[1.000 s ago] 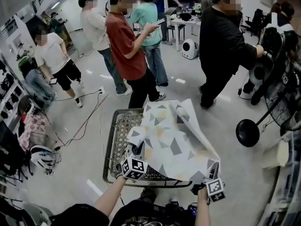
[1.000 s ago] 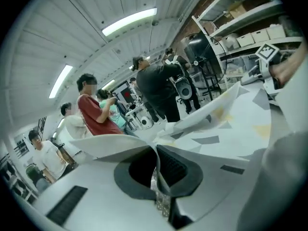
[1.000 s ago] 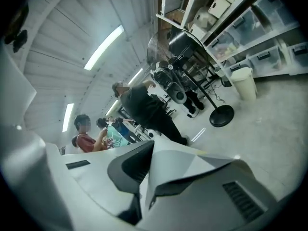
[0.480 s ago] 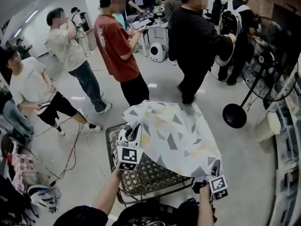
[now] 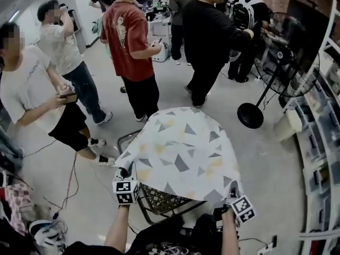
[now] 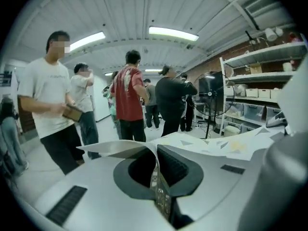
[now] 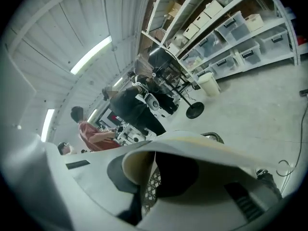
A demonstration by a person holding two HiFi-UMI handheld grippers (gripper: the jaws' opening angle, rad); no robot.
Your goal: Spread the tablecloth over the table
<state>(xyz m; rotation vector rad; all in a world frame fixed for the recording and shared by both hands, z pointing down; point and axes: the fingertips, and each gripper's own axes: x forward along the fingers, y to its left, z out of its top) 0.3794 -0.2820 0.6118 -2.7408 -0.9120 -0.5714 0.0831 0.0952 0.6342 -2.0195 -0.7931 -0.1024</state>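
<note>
two grippers, each pinching a corner: your left gripper [image 5: 123, 173] has its jaws closed on the near-left corner of the tablecloth [image 5: 180, 150], and your right gripper [image 5: 234, 189] is clamped on the near-right corner. the patterned cloth drapes over most of the woven-top table [image 5: 159, 200], whose near edge shows bare between your hands.

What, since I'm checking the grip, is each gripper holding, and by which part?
Both hold the tablecloth: the left gripper is shut on its near left corner, the right gripper on its near right corner.
</note>
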